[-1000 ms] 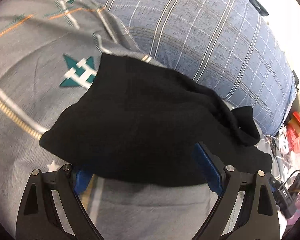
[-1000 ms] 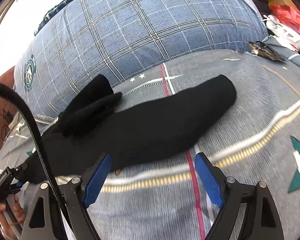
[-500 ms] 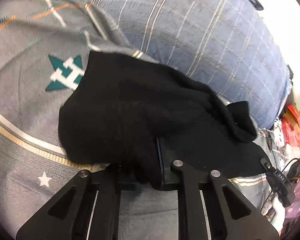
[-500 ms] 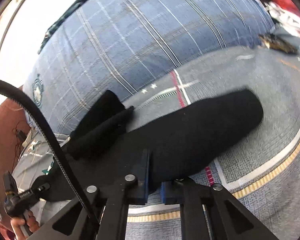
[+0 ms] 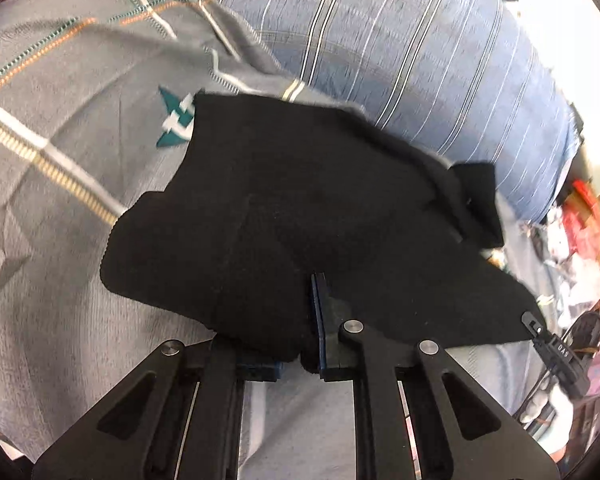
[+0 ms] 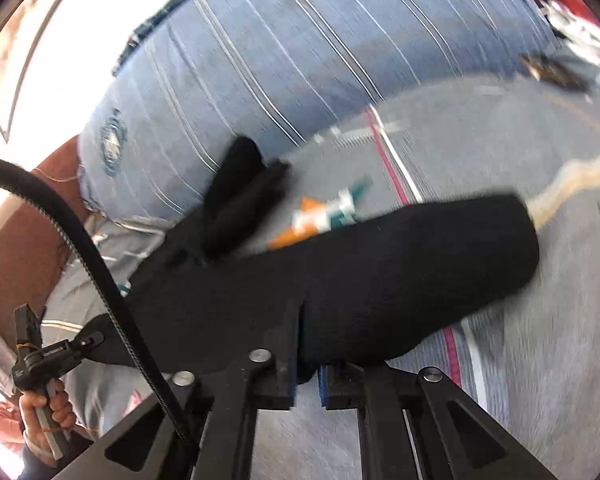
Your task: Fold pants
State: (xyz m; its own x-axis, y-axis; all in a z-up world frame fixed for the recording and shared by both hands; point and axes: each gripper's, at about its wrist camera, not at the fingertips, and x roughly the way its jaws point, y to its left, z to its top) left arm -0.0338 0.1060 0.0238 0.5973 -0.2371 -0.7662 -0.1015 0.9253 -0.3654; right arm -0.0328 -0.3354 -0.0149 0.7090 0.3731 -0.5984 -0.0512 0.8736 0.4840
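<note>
Spread across a grey patterned bed (image 5: 52,184) beside a blue plaid pillow (image 5: 420,52): black pants (image 5: 300,208), near edge pinched by left gripper (image 5: 296,360) and right gripper (image 6: 306,380), fingers clamped shut. Risk: uneven lift bunching cloth. Open room toward pillow.

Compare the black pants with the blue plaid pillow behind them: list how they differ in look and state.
The black pants are plain and dark; the blue plaid pillow carries pale line checks. The pants are thin and limp, draped in folds; the pillow is plump and rounded. The pants are clamped near their edge by the left hand-held gripper and the right hand-held gripper; nothing grips the pillow. Both are fabric, on the same grey patterned bedspread.
</note>
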